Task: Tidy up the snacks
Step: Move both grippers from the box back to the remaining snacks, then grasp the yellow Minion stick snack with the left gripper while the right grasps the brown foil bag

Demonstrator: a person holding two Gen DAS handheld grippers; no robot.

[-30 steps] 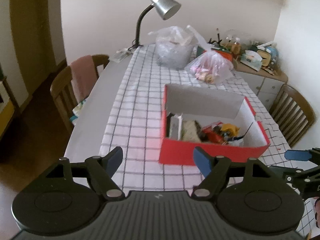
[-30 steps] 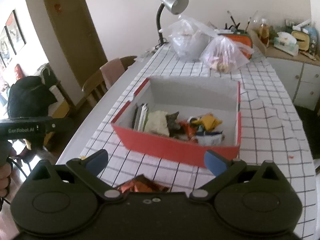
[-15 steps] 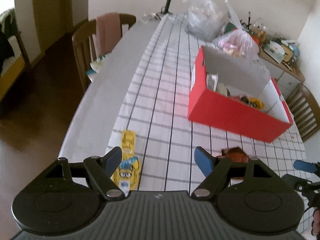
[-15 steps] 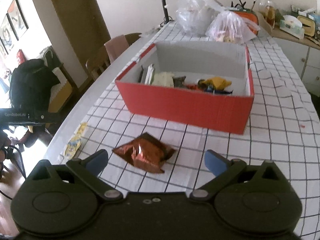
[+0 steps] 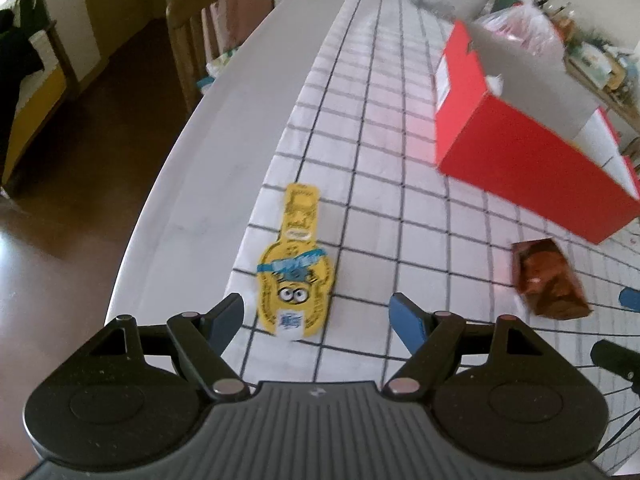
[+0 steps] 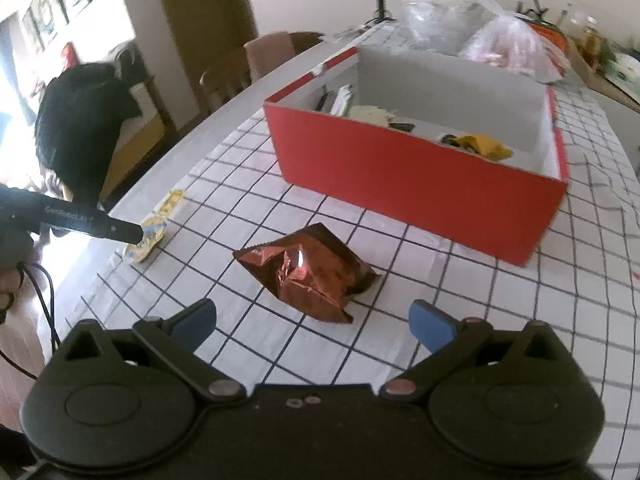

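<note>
A yellow cartoon snack packet (image 5: 296, 276) lies flat on the checked cloth, just ahead of my open, empty left gripper (image 5: 318, 314); it also shows in the right wrist view (image 6: 154, 228). A crumpled brown foil snack bag (image 6: 310, 272) lies just ahead of my open, empty right gripper (image 6: 314, 320); it also shows in the left wrist view (image 5: 548, 284). The red box (image 6: 412, 178) with several snacks inside stands beyond it, and at the right in the left wrist view (image 5: 520, 148).
The table edge (image 5: 160, 184) runs along the left, with a wooden chair (image 5: 224, 28) and dark floor beyond. Clear plastic bags (image 6: 492, 36) sit behind the box. The left gripper's body (image 6: 72, 220) reaches in from the left of the right wrist view.
Both grippers have lowered and drawn in toward the near table edge. The yellow packet and the brown bag now lie close before the fingertips; the box looks farther off.
</note>
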